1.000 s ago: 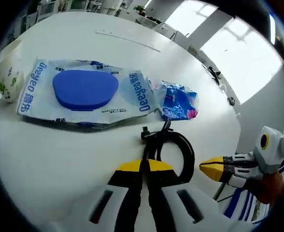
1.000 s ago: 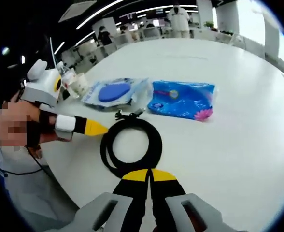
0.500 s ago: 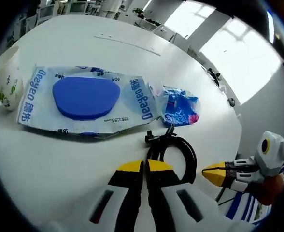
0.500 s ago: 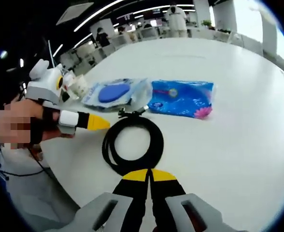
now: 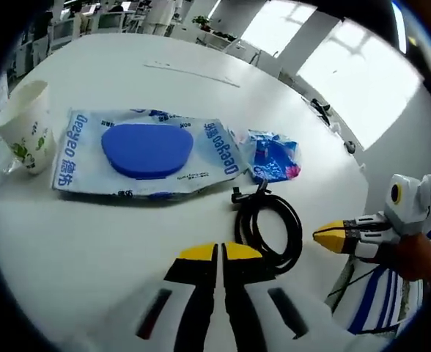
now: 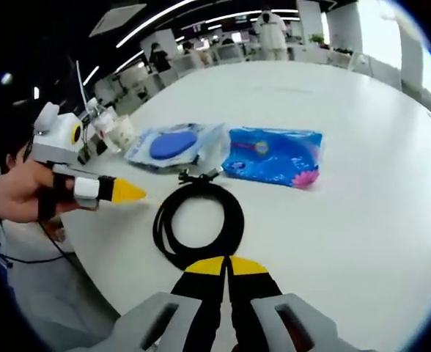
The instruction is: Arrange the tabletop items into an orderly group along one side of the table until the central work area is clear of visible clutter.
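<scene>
Black coiled cable (image 6: 199, 224) unmoved; left hand-held gripper (image 6: 127, 192) has drawn back.

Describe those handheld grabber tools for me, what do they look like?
Each gripper has two long black jaws capped with yellow tips, set in pale grey housings: the left gripper and the right gripper. Seen from the side, the body is white with a silver band. The person wears a blue-and-white striped sleeve.
</scene>
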